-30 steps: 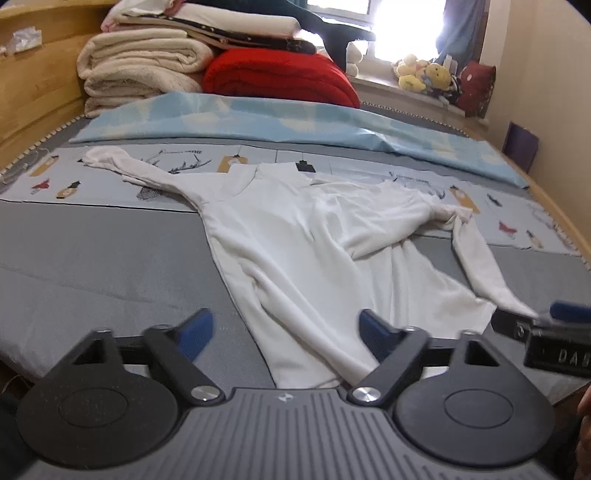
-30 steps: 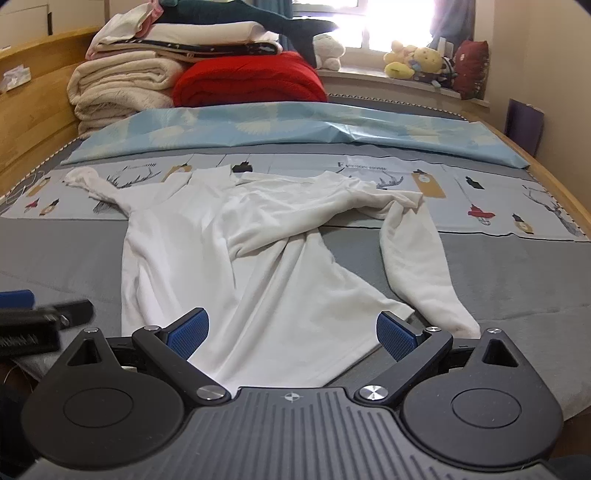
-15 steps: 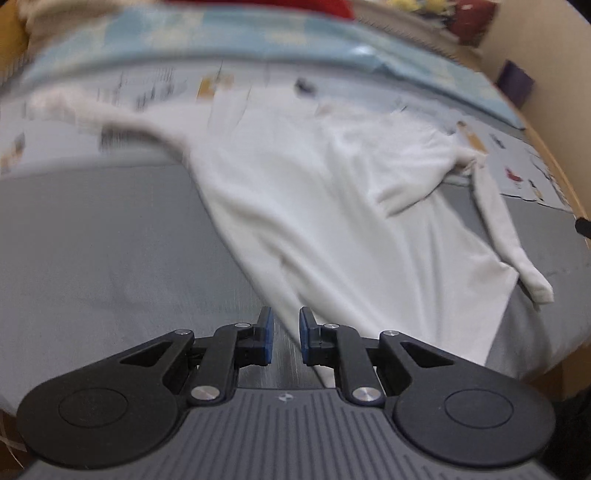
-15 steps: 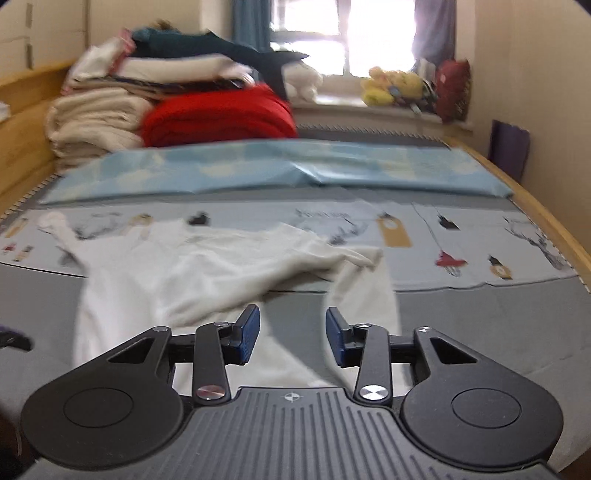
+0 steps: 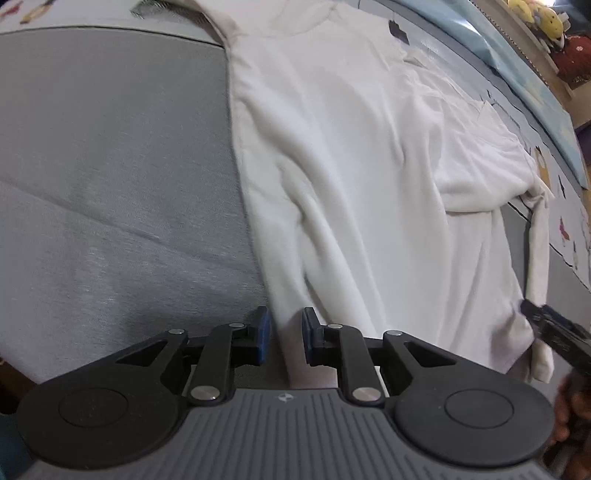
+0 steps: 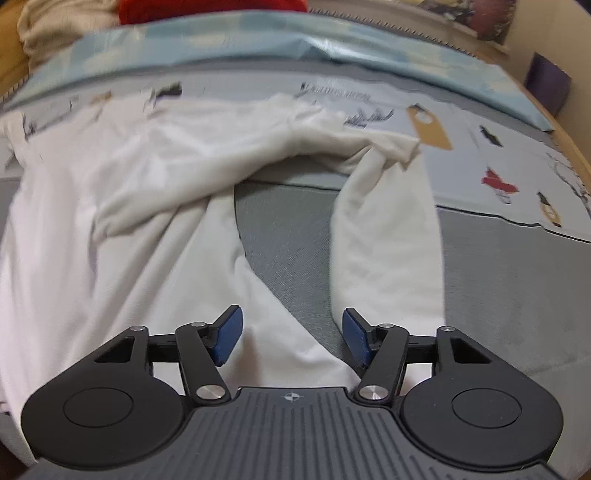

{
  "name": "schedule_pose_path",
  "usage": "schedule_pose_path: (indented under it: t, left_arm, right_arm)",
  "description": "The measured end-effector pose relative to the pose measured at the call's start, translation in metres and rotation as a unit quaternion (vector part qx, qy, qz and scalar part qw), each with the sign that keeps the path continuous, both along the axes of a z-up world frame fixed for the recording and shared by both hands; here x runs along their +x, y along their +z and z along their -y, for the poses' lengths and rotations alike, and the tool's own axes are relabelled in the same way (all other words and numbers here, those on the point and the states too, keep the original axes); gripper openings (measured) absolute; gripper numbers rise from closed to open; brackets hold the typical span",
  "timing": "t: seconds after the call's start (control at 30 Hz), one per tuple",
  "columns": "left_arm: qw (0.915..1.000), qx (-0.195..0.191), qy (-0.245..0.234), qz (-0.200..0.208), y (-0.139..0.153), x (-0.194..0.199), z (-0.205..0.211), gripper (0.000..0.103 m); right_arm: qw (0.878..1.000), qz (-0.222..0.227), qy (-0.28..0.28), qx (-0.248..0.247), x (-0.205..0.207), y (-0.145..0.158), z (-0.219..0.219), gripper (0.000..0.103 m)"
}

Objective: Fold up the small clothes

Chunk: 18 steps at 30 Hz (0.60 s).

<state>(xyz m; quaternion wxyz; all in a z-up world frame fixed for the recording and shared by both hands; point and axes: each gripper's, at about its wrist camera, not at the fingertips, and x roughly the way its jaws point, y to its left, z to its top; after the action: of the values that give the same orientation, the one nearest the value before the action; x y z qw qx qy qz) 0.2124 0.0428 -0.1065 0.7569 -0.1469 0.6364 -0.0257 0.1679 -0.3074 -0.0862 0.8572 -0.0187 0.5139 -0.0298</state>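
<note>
My left claw (image 5: 284, 332) stands narrow, its jaws opening, with the hem's left edge of the white long-sleeved shirt (image 5: 351, 147) between the pads. The shirt lies rumpled near the bed's (image 5: 110, 184) front edge. My right claw (image 6: 291, 338) is wide and opening above the hem's right corner.

Both wrist views look steeply down, close — sharing the white shirt (image 5: 369, 166).

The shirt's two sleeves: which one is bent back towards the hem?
The sleeve on the right of the white shirt in the right wrist view: it doubles back at the shoulder and runs down towards the hem. The other sleeve stretches straight outward.
</note>
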Motion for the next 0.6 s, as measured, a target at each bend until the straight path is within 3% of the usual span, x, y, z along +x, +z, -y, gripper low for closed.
schedule_pose_path:
  t: [0.07,0.2,0.23,0.3,0.33,0.37,0.5,0.6]
  left_arm:
    - [0.9999,-0.01,-0.013,-0.005,-0.003,0.001,0.006,0.031]
    - [0.999,0.017,-0.041,-0.012,-0.01,-0.002,0.015,0.032]
    - [0.9986,0.023,-0.046,-0.012,-0.011,-0.003,0.015,0.032]
    - [0.9974,0.026,-0.066,-0.004,-0.01,-0.004,0.017,0.02]
    - [0.9965,0.027,-0.078,0.004,-0.009,-0.006,0.018,0.007]
    - [0.9955,0.029,-0.089,0.014,-0.007,-0.008,0.017,0.004]
    - [0.9934,0.051,-0.095,0.039,0.002,-0.017,0.001,0.001]
    - [0.9859,0.116,-0.096,0.074,0.015,-0.024,-0.022,0.001]
  right_arm:
    - [1.0,-0.023,-0.001,-0.003,0.008,-0.015,0.0,0.067]
    - [0.999,-0.035,0.003,-0.012,0.01,-0.028,-0.005,0.067]
    - [0.999,-0.033,0.004,-0.006,0.01,-0.028,-0.006,0.06]
    - [0.999,-0.033,0.003,0.008,0.007,-0.025,-0.004,0.041]
    - [0.999,-0.032,0.002,0.004,0.005,-0.023,-0.004,0.023]
    - [0.999,-0.035,-0.001,-0.004,0.002,-0.022,-0.002,0.01]
    - [0.998,-0.052,-0.041,-0.018,-0.011,-0.018,0.016,0.006]
    - [0.995,-0.073,-0.06,-0.035,-0.026,-0.018,0.026,0.005]
